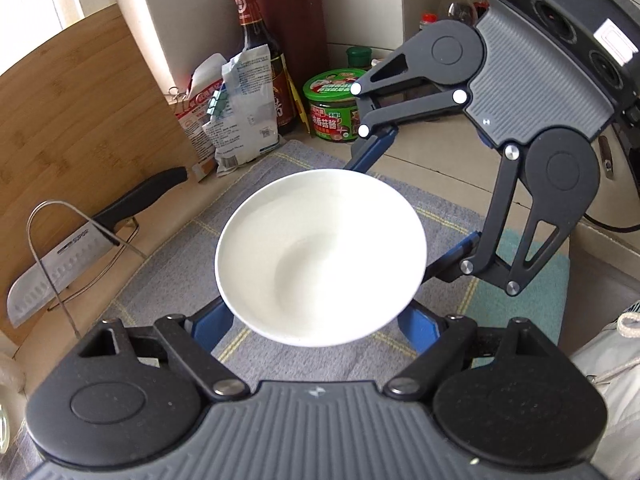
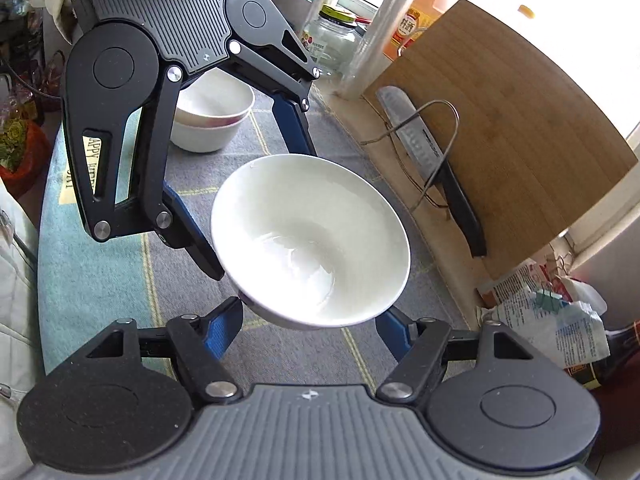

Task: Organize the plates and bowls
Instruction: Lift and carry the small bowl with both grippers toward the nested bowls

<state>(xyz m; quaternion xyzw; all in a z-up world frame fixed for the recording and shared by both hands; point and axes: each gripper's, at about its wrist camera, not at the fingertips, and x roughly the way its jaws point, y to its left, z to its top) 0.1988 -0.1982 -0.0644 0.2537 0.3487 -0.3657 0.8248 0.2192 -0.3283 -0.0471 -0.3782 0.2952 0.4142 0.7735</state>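
- The left gripper (image 1: pixel 320 320) squeezes the white bowl (image 1: pixel 320 256) from two sides;
- the right gripper (image 2: pixel 308 320) squeezes it too;
- the bowl hangs above the grey mat (image 1: pixel 168 264)

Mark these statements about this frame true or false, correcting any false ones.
1. Both the left claw and the right claw grip the white bowl from opposite sides. True.
2. The held bowl contains food. False: it is empty.
3. A knife sits in a wire rack against the wooden cutting board. True.
4. No other bowls are in view. False: stacked bowls stand on the grey mat.
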